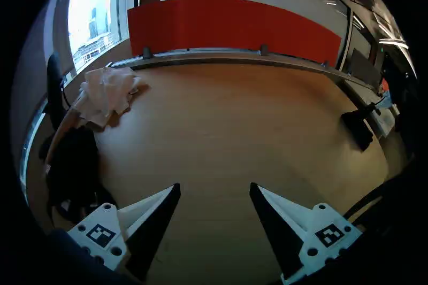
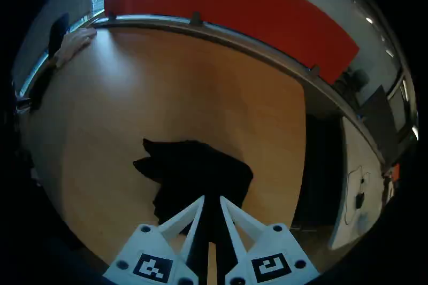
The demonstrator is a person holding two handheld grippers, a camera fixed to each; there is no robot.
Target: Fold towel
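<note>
Seemingly right gripper (image 2: 211, 202) jaws nearly together, pinching black towel (image 2: 198, 172) edge; left gripper (image 1: 214, 191) jaws apart, empty. Risk: shallow pinch slips, towel bunches.

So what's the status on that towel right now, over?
Left gripper open over wooden table. Right gripper shut on black towel, crumpled. Pale cloth heap at far corner, nothing in the way.

Wooden table (image 1: 224, 124) — red partition (image 1: 235, 23) behind, window (image 1: 93, 12) beside.
</note>
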